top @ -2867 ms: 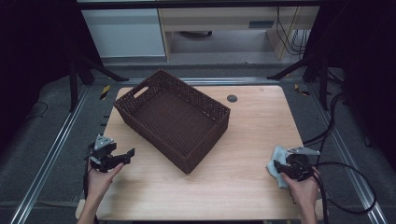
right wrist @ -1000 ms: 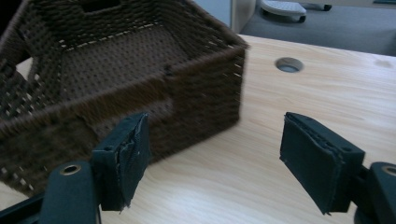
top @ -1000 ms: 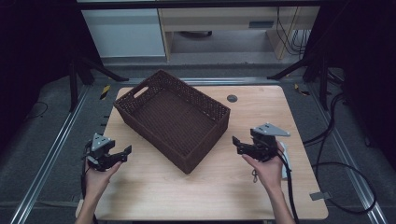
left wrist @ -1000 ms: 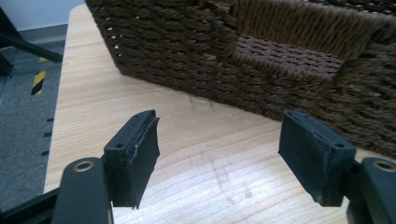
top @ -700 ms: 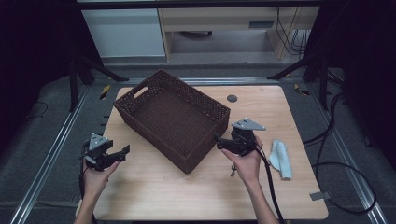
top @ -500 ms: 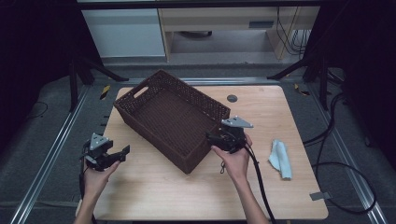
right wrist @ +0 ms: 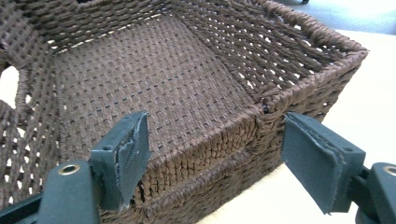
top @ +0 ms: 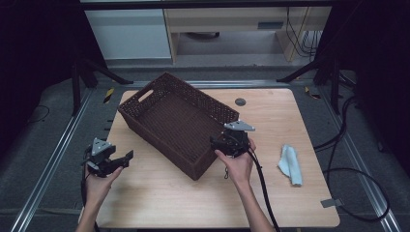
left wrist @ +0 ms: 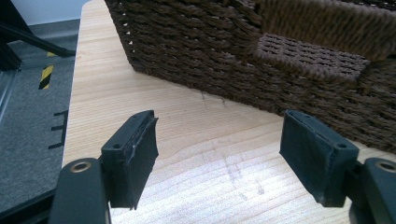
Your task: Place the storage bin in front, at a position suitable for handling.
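Our right claw [top: 220,141] stands wide open with nothing between its jaws, poised at the near right rim of the brown woven basket [top: 169,118], while our left claw [top: 123,159], equally open and empty, waits near the worktop's [top: 159,198] left edge, short of the basket's near wall. We judge the job barely begun: the basket sits empty and askew on the worktop's left-centre, not yet gripped, and a light blue cloth [top: 291,164] lies well apart to the right. The worktop is pale wood on a metal-railed frame, with grey floor, trailing cables and a dim room around.
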